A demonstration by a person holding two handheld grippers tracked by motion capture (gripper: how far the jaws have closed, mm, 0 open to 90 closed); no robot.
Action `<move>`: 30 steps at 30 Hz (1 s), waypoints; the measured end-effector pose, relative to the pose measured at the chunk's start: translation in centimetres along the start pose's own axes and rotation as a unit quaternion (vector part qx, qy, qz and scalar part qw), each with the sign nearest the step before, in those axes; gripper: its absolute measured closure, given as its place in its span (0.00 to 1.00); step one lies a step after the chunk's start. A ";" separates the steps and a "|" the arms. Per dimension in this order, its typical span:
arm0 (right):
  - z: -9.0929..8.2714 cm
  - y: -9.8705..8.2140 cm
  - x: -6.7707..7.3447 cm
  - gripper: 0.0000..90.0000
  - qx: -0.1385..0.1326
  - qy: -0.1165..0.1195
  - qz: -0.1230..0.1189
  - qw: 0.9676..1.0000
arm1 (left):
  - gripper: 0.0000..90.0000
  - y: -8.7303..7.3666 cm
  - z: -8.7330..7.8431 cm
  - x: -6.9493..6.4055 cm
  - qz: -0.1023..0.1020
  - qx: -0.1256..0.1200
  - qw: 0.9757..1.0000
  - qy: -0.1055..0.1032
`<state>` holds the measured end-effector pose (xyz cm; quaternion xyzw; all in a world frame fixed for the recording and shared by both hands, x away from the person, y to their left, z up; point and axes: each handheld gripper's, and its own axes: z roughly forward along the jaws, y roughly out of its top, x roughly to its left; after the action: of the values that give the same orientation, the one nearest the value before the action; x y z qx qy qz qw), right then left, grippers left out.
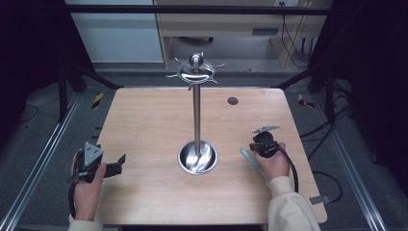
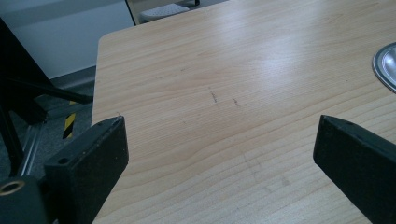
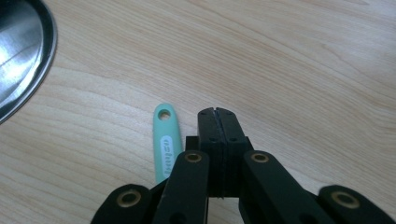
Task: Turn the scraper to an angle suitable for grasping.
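high view: a wooden table (image 1: 144, 125) carries a steel stand (image 1: 197, 110) at its middle, a round dish base with an upright pole that ends in a ball above a disc with hooks. the left gripper (image 1: 115, 168) lies low at the near left of the table in the person's left hand (image 1: 89, 185), pointing right toward the stand and well apart from it. the right gripper (image 1: 262, 144) sits at the near right in the right hand (image 1: 274, 163), with a cable trailing from it toward the near side. a mint-green handle (image 1: 250, 158) lies on the table just left of that gripper, between it and the stand's base, near the hand. a small dark disc (image 1: 233, 100) is set in the table at the far right.

left gripper view: the two black jaws stand wide apart, released, with bare table (image 2: 224, 93) between them. the stand's base (image 2: 386, 65) shows at the right edge.

right gripper view: the jaws are clenched, pad against pad, with nothing between them. the handle (image 3: 167, 140) lies flat on the table just left of the jaws, beside them and not gripped; its end with a hole points away from the gripper, and a white label sits on it. the stand's base (image 3: 23, 56) fills the upper left corner.
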<state>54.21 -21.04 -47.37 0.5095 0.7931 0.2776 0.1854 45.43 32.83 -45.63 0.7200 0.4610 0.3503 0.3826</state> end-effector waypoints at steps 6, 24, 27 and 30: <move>0.4 0.0 0.6 1.00 0.013 0.008 -0.015 1.000 | 0.03 0.0 0.2 -0.1 0.003 0.003 1.000 -0.003; 0.2 -0.4 2.8 1.00 0.044 0.055 -0.069 0.995 | 0.03 0.0 0.2 -0.3 0.008 0.007 1.000 -0.006; 0.1 -0.5 3.5 1.00 0.050 0.066 -0.080 0.993 | 0.03 0.0 0.3 -0.3 0.009 0.006 1.000 -0.005; 0.0 -0.5 3.7 1.00 0.055 0.078 -0.086 0.992 | 0.03 0.0 0.2 -0.4 0.012 0.008 1.000 -0.003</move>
<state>52.29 -17.82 -47.69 0.4259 0.8600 0.2551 0.1179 45.46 32.45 -45.77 0.7293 0.4541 0.3491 0.3741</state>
